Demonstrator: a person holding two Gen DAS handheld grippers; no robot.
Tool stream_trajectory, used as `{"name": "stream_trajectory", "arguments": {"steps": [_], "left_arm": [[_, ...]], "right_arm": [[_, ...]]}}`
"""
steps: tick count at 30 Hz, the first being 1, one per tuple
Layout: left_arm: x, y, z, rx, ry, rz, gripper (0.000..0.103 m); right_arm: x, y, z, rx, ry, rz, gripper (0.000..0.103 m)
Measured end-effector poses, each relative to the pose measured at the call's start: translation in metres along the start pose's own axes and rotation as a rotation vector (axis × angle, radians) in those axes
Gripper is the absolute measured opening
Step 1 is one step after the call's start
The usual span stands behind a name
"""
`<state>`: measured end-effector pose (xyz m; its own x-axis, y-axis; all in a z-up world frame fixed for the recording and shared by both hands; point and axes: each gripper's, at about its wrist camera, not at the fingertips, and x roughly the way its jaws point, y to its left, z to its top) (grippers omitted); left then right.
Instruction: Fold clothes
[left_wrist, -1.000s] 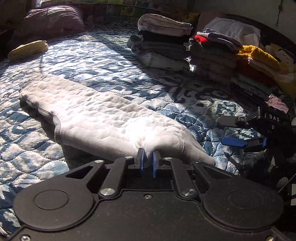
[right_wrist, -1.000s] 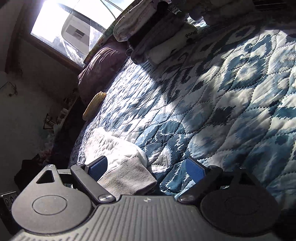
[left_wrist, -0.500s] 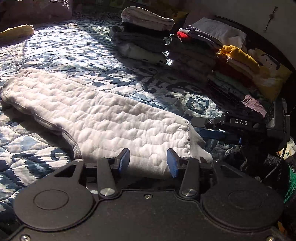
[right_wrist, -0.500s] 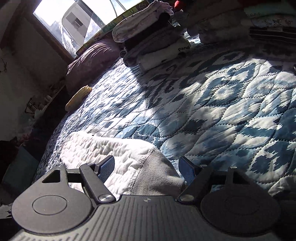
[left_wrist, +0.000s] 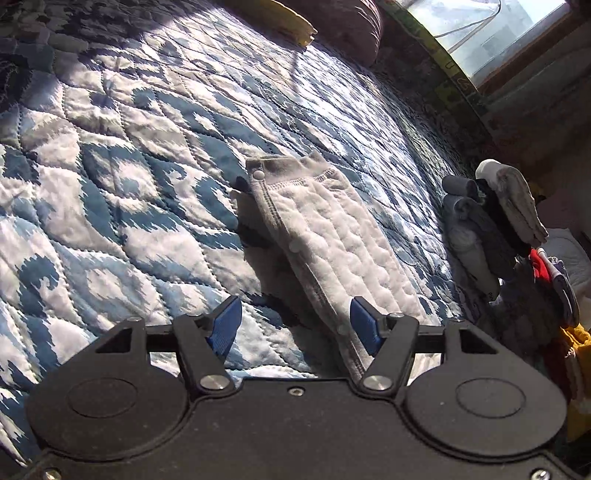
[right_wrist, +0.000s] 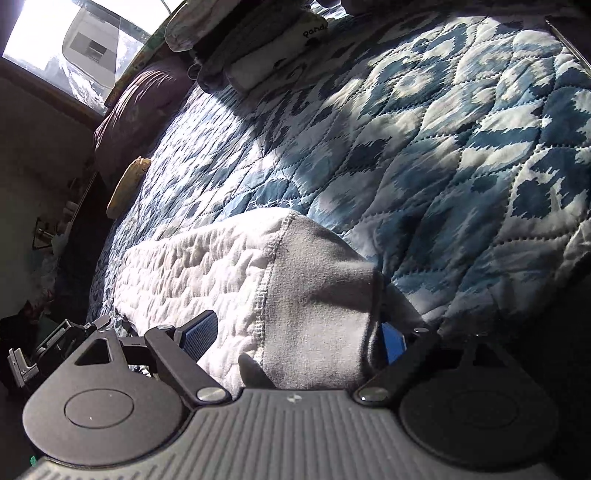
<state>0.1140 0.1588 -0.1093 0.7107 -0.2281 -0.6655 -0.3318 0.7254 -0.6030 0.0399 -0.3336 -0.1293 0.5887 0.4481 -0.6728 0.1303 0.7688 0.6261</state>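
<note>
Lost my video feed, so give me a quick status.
Left gripper open, holding nothing. Right gripper open around the white quilted garment's grey cuff. Garment flat on quilt; nothing in the way.

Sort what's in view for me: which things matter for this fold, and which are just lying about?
In the job:
white quilted garment, long and narrow on the quilt
left gripper, open, at its snap edge
right gripper, open, over its grey cuff

Lying about:
stack of folded clothes
purple pillow
yellow cloth
blue patterned quilt

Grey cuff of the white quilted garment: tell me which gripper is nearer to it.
Right. The right gripper is open with the grey cuff lying between its fingers. The left gripper, also open, sits at the snap-button edge of the garment, and no cuff shows in its view.
</note>
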Motion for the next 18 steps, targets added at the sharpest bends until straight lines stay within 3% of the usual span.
{"name": "stream_trajectory", "arguments": {"steps": [3,8,10,13,18], "left_arm": [[0.015,0.009,0.019,-0.053,-0.026,-0.029,0.064],[0.041,0.002,0.046,-0.045,-0.052,-0.048,0.064],[0.051,-0.004,0.051,-0.012,-0.044,-0.056,0.054],[0.058,-0.01,0.053,0.024,-0.03,-0.055,0.024],[0.037,-0.014,0.047,0.025,-0.079,-0.103,0.019]], "right_arm": [[0.005,0.007,0.001,-0.036,-0.015,-0.016,0.075],[0.015,0.004,0.011,-0.031,-0.029,-0.004,0.04],[0.017,0.007,0.016,-0.051,-0.042,0.005,0.031],[0.013,0.012,0.026,-0.059,-0.091,0.017,0.028],[0.004,0.026,0.055,-0.12,-0.175,0.02,0.026]]}}
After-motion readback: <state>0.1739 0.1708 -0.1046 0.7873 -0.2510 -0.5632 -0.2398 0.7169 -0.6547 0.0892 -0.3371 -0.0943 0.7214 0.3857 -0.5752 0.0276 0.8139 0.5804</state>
